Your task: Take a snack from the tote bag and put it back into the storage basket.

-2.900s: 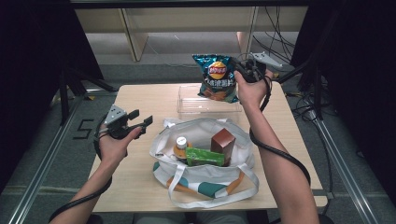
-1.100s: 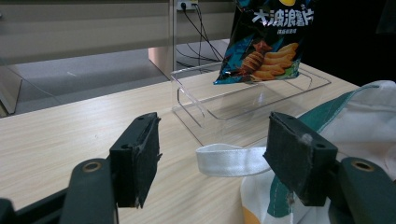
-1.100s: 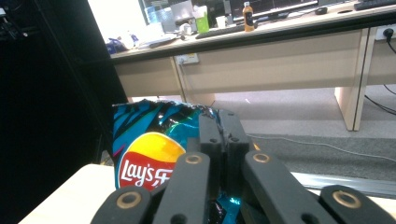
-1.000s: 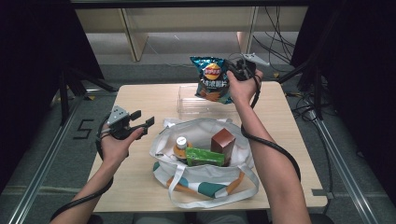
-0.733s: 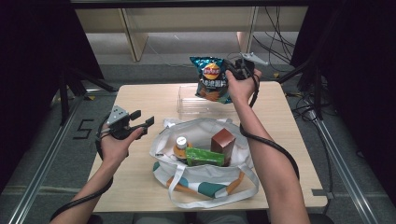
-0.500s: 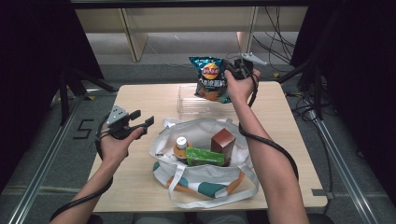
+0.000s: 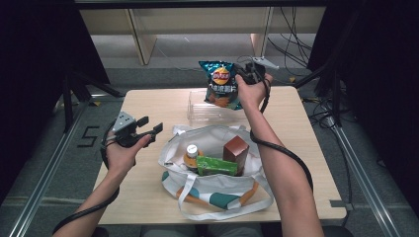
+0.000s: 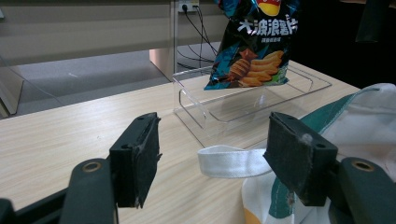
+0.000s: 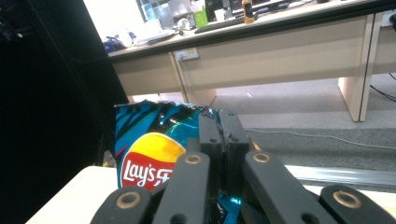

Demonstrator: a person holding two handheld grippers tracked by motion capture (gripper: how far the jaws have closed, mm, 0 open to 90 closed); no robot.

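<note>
Pale wood tabletop (image 7: 148, 197) and dark curtains frame our work: we have the chip bag (image 7: 221, 84) pinched by its top edge in the right gripper (image 7: 245, 74), whose jaws are clamped tight on the foil, and it hangs just above the clear acrylic tray (image 7: 202, 109) at the far side, its lower edge over the tray's open top. We judge the bag out of the tote bag (image 7: 217, 182) but not yet set down, while a bottle (image 7: 190, 153), a green box (image 7: 217, 166) and a brown carton (image 7: 235, 150) are yet to be unpacked. Our left gripper (image 7: 146, 129) hovers wide open and empty near the tote's white handle (image 8: 231, 161). Room over the tray looks free, though its far wall sits close to the table edge.
</note>
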